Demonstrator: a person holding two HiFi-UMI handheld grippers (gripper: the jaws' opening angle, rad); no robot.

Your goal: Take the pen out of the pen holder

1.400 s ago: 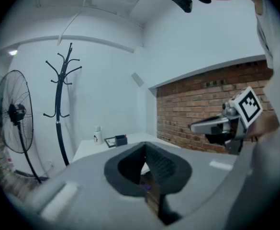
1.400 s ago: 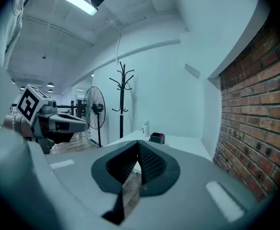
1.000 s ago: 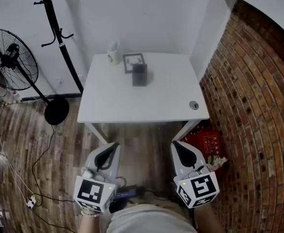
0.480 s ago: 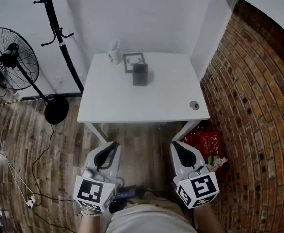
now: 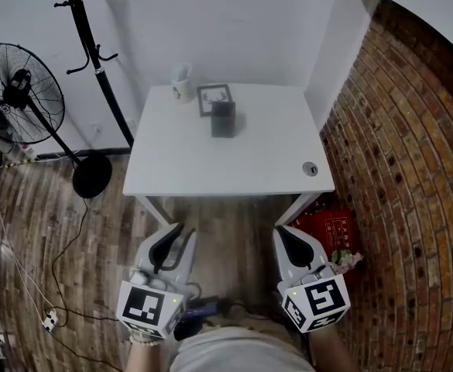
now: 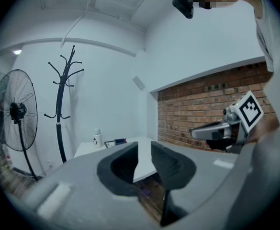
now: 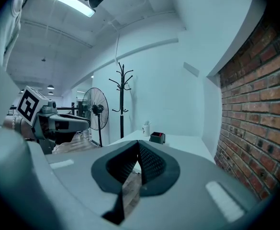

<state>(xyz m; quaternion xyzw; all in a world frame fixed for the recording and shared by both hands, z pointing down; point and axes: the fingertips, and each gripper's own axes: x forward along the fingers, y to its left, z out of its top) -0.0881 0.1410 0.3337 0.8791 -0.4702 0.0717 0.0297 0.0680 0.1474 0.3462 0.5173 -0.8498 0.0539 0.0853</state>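
Holding both grippers low, short of the table [image 5: 211, 165] and apart from it. My left gripper [image 5: 176, 232] has its jaws apart, nothing between them. My right gripper [image 5: 282, 232] has its jaws together at the tips, empty. The pen holder [image 5: 223, 119] stands on the table's far side, just beside a frame [image 5: 213, 98]. The pen is too small to make out.

left hand-held gripper [image 5: 184, 232]: grey shell, black pads [image 6: 117, 170] | right hand-held gripper [image 5: 282, 230]: same | square-marker cubes [image 5: 150, 307]

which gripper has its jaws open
The left gripper: a clear gap shows between its jaws; on the right gripper they meet at the tips.
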